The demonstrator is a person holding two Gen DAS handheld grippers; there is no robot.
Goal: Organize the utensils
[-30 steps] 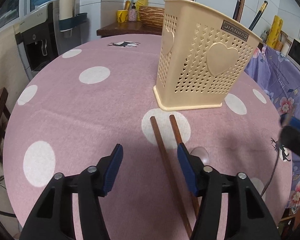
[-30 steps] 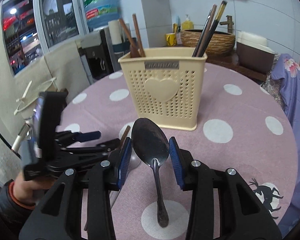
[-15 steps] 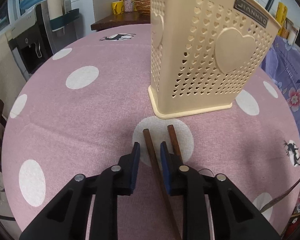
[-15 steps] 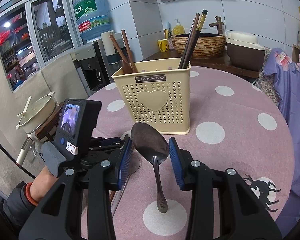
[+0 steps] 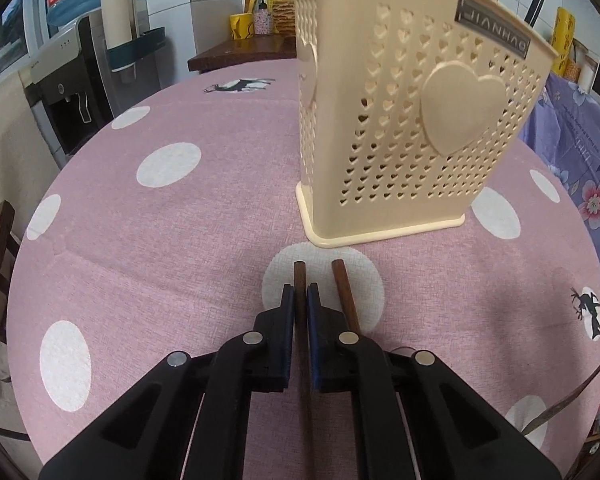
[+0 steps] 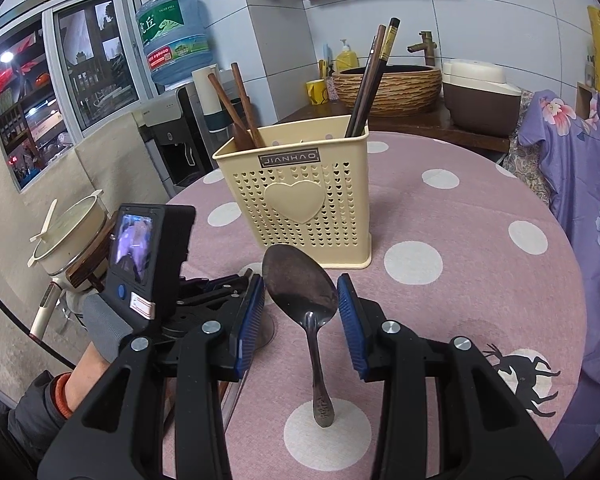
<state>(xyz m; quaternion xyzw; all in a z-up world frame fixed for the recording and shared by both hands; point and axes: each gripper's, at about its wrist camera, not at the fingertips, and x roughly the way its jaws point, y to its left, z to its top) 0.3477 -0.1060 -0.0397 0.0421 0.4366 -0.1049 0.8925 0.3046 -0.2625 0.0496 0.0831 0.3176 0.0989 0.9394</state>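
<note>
A cream perforated utensil holder stands on the pink dotted tablecloth; in the right wrist view it holds several chopsticks. My left gripper is shut on a brown wooden chopstick lying on the table just before the holder. A second brown chopstick lies beside it to the right, free. My right gripper is shut on a metal spoon, its bowl held between the pads and its handle hanging down above the table. The left gripper shows at the left of the right wrist view.
The round table drops off at the left and right. A water dispenser stands far left. A wooden counter with a woven basket and a rice cooker is behind. A purple floral cloth is on the right.
My left gripper has moved forward and down and shut on the left chopstick. My right gripper has lifted the spoon slightly and stayed shut on it.
</note>
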